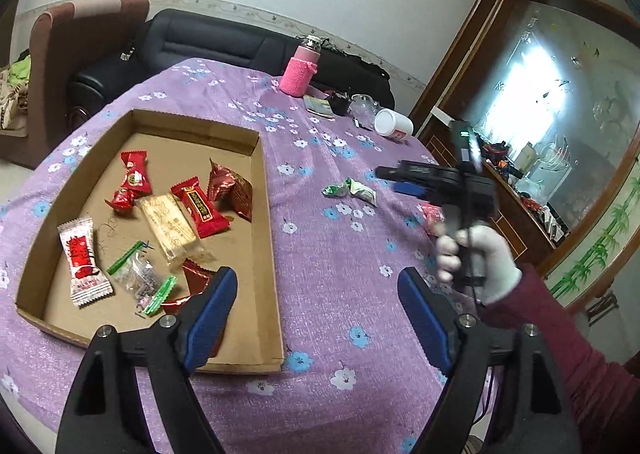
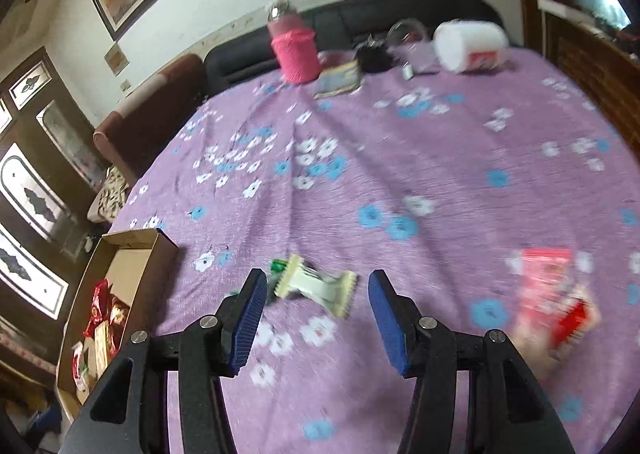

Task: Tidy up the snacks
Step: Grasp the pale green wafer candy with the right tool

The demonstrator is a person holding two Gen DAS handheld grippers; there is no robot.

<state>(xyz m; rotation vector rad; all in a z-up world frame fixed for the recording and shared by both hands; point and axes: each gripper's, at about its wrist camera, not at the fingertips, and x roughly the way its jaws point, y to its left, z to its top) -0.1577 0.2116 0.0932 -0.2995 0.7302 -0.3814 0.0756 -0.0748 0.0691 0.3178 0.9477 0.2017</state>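
Nearby, a pink-sleeved bottle (image 2: 294,50), a tipped white jar (image 2: 468,44) and small clutter crowd the far edge of the purple flowered tablecloth (image 2: 400,158). The cardboard tray (image 1: 256,158) already holds several wrapped snacks. The left gripper (image 1: 316,310) hangs released and empty beside it. The right gripper (image 2: 316,318), jaws apart, hovers over a green-and-white candy (image 2: 316,286); blurred red packets (image 2: 556,294) lie further right. A dark sofa (image 1: 208,42) lines the white wall.

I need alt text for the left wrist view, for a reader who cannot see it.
An open left gripper hovers over a cardboard tray of wrapped snacks on a purple floral tablecloth. At right, a gloved hand holds the right gripper near a green-and-white candy.
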